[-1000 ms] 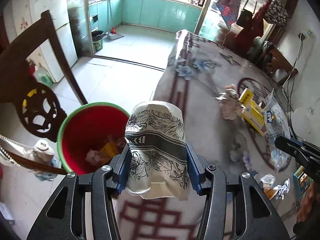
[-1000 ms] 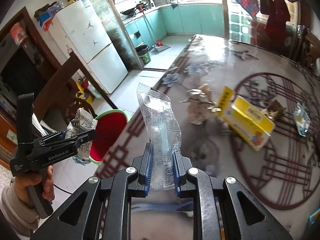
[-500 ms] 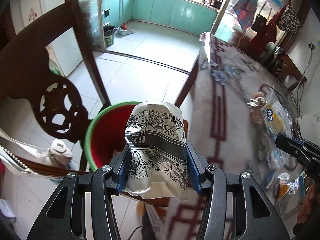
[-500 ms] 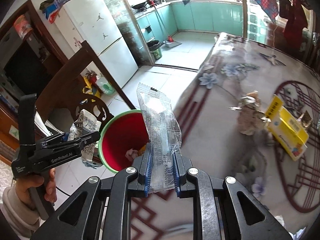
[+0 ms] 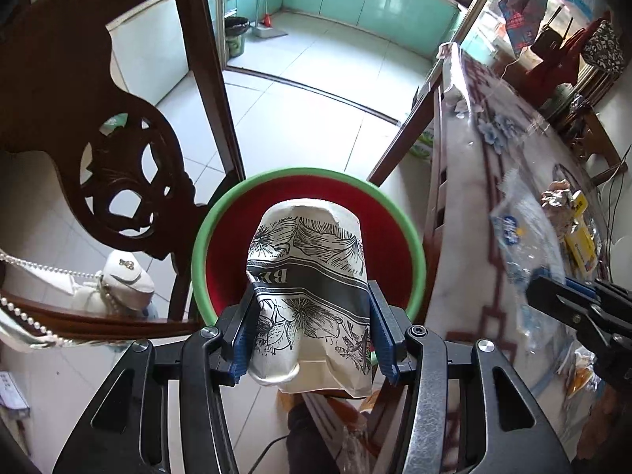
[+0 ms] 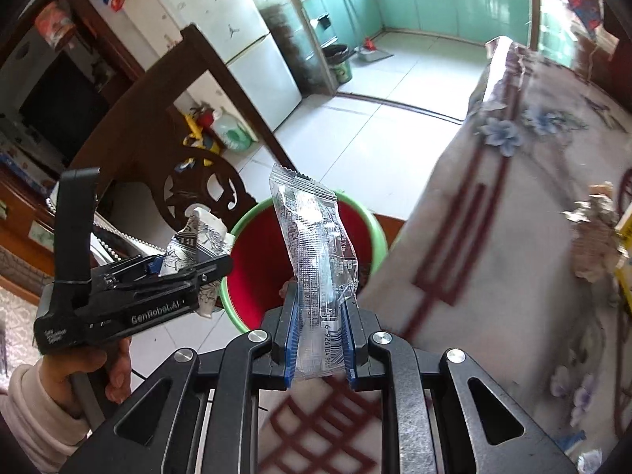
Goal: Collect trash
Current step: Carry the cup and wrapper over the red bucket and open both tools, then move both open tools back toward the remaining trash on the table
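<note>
Both grippers had swung off the table (image 6: 493, 237) toward the red bin (image 5: 316, 185) since the earlier frames. Left gripper (image 5: 312, 328) pinched a crumpled paper cup (image 5: 308, 276) over the bin's mouth; right gripper (image 6: 320, 335) clamped a clear plastic wrapper (image 6: 316, 245) near its rim. Both pieces looked light and soft, likely easy to crush, best held mid-body.

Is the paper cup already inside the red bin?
No, the left gripper holds the crushed paper cup above the red bin.

Both black claws carry blue pads (image 5: 377, 331), silver screws, white lettering; the sleeve (image 6: 37, 414) is pale pink.
</note>
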`<state>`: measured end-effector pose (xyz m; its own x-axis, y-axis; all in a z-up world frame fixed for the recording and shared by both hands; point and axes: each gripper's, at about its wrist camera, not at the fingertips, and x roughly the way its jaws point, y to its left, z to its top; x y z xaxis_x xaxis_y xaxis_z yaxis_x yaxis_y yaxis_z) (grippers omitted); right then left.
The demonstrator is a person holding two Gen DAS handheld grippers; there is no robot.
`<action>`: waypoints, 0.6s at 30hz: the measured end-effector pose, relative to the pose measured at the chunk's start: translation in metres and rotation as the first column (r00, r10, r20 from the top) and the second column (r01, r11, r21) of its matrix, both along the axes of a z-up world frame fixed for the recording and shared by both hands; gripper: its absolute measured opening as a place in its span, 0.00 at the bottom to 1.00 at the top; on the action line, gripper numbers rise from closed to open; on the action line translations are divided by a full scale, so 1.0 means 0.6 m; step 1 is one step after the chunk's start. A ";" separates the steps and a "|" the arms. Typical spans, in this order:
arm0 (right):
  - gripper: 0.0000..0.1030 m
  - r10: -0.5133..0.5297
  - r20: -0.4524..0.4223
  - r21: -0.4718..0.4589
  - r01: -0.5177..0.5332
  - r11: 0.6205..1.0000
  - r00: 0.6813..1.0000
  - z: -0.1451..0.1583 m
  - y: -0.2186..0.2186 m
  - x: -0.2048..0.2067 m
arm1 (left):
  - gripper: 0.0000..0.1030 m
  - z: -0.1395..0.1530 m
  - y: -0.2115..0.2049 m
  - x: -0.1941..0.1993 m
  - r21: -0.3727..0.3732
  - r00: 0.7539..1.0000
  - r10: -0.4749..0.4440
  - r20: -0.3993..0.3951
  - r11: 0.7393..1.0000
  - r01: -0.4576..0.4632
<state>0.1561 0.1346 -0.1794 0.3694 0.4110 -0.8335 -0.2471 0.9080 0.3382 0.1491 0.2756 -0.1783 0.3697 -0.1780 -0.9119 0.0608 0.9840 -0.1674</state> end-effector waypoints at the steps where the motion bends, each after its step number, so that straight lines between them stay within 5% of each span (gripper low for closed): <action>1: 0.15 0.007 -0.005 0.003 -0.007 1.000 1.000 -0.004 0.005 0.004 | 0.50 -0.004 0.001 0.003 -0.004 1.000 -0.004 -0.009 1.000 0.004; 12: 0.41 -0.010 0.019 0.003 0.010 1.000 1.000 -0.006 0.026 0.028 | 0.60 -0.014 0.017 0.014 0.009 1.000 -0.004 -0.009 1.000 0.004; 18: 0.41 -0.040 0.046 0.014 0.039 0.999 0.998 0.023 -0.008 -0.003 | 0.60 0.001 0.001 0.008 0.014 0.999 -0.034 0.019 0.999 0.034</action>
